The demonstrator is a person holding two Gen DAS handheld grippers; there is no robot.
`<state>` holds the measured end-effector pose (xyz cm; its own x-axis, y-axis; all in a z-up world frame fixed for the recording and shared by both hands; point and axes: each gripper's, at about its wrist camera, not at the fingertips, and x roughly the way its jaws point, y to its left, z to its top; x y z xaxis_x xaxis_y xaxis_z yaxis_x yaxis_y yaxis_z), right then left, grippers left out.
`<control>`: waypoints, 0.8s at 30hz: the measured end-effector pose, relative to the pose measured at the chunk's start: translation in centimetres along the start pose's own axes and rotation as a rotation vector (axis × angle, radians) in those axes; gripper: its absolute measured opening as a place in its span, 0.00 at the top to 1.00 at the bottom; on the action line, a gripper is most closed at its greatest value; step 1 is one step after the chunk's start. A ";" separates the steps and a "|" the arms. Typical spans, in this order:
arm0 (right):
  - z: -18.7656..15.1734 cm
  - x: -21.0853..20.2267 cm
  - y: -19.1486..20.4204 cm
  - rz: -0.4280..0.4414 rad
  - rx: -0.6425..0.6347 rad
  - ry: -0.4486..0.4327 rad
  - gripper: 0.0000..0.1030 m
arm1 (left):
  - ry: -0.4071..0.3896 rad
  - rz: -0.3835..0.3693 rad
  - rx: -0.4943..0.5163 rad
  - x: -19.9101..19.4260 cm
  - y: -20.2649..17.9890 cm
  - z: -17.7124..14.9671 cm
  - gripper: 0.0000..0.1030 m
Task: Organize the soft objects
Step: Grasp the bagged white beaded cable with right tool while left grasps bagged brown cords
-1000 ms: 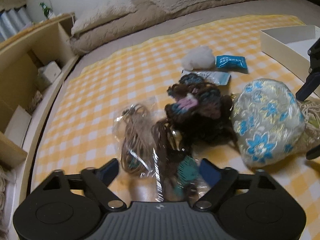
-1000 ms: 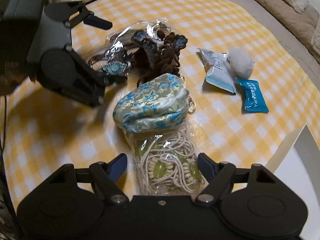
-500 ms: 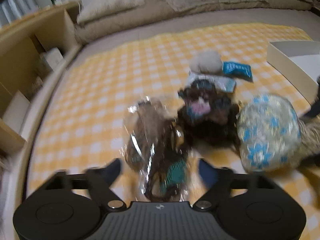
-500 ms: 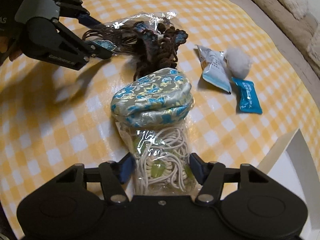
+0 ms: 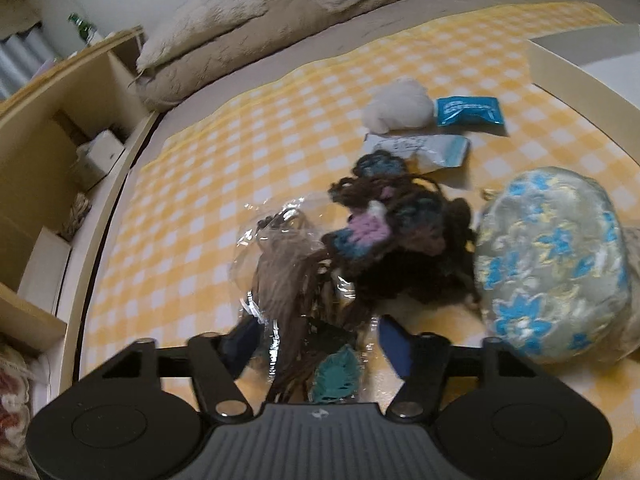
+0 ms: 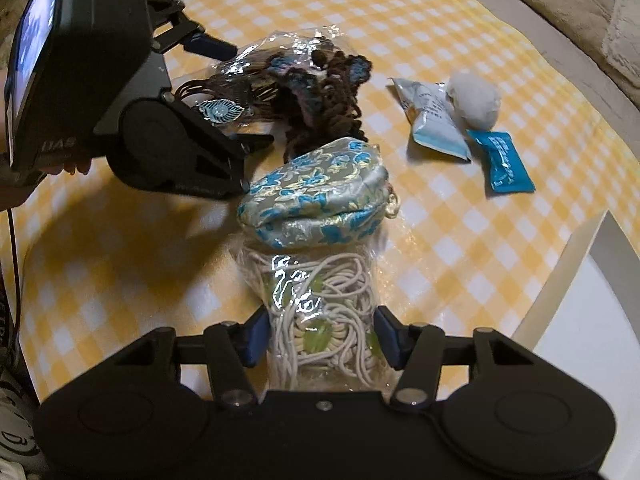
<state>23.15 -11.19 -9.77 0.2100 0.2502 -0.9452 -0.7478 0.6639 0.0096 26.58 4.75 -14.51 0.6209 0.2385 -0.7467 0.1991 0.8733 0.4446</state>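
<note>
On a yellow checked cloth, my left gripper [image 5: 316, 344] has its jaws around a clear bag of brown cord with a teal leaf charm [image 5: 296, 312], pressing both sides. A dark crochet piece [image 5: 400, 236] lies just beyond it. My right gripper [image 6: 320, 336] is closed on a clear bag of cream cord with green beads [image 6: 320, 312]. A silver pouch with blue flowers [image 6: 316, 196] rests on that bag's far end; it also shows in the left wrist view [image 5: 552, 264]. The left gripper [image 6: 232, 92] shows in the right wrist view over the brown bag [image 6: 240, 92].
A white fluffy ball [image 5: 398, 106], a white sachet [image 5: 424, 148] and a blue sachet [image 5: 468, 111] lie farther back. A white box [image 6: 576, 292] stands at the right. Wooden shelves [image 5: 48, 148] line the left; pillows [image 5: 248, 28] lie behind.
Both grippers have narrowed onto their bags: the left onto the brown cord bag, the right onto the cream cord bag. The left gripper has moved closer to the pile.
</note>
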 end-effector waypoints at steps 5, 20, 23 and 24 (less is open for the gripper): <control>-0.4 -0.6 -1.0 0.005 0.058 -0.006 0.48 | 0.006 -0.023 -0.062 -0.4 1.0 -0.1 0.55; -1.2 -5.7 -0.9 -0.058 0.161 -0.146 0.49 | -0.111 -0.096 -0.313 -6.3 5.0 -0.3 0.69; -1.4 -7.2 -0.9 -0.086 0.186 -0.198 0.50 | -0.156 -0.103 -0.351 -8.0 5.6 0.1 0.69; -1.5 -7.8 -1.0 -0.092 0.198 -0.217 0.50 | -0.171 -0.109 -0.365 -8.5 5.7 0.2 0.69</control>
<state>21.33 -14.87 -2.92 0.4168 0.3134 -0.8533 -0.5863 0.8100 0.0111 22.57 7.62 -5.49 0.7345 0.0896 -0.6727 0.0075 0.9901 0.1400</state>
